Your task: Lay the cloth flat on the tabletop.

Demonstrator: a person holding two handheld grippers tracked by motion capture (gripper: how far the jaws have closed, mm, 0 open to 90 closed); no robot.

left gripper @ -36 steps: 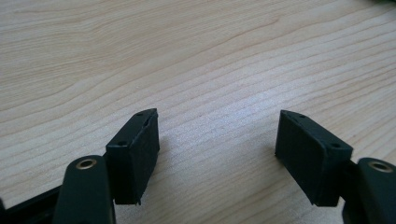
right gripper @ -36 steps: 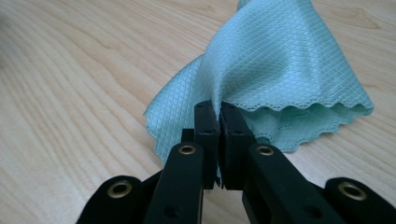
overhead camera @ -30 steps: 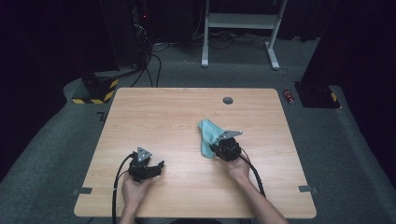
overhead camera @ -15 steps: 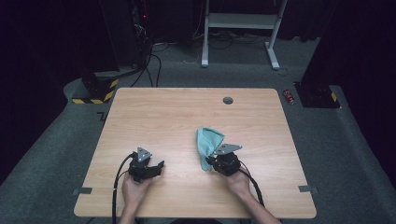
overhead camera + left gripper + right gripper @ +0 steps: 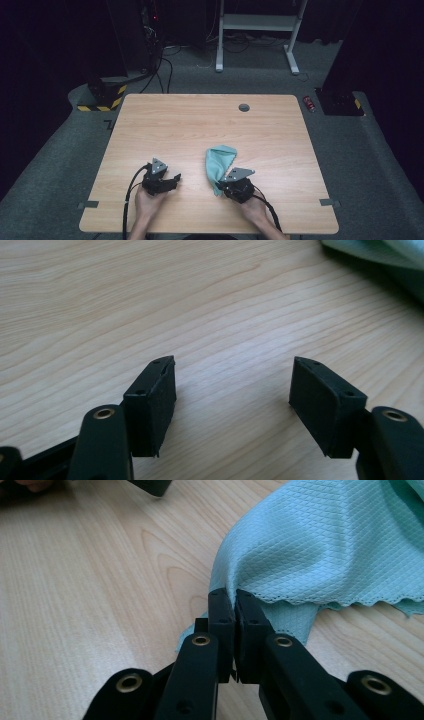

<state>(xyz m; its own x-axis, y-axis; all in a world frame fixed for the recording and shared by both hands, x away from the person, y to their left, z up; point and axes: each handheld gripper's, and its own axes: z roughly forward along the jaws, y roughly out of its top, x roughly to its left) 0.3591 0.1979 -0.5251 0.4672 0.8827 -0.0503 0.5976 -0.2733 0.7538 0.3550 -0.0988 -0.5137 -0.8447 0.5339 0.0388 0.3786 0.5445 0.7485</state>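
Dragging the teal cloth point(image 5: 220, 162) nearer, the right hand-held gripper point(image 5: 233, 600) pinches its edge.

Dim room, grey carpet point(image 5: 65, 150), white frame point(image 5: 257, 22) behind wooden table point(image 5: 200, 120)

A pale teal cloth point(image 5: 220, 165) with a fine diamond weave and a scalloped hem lies crumpled on the wooden counter point(image 5: 190, 125), toward its near edge and right of the middle. It is folded over itself into a long, narrow heap. Its near corner is gathered and lifted, pinched in the right claw point(image 5: 234, 597).
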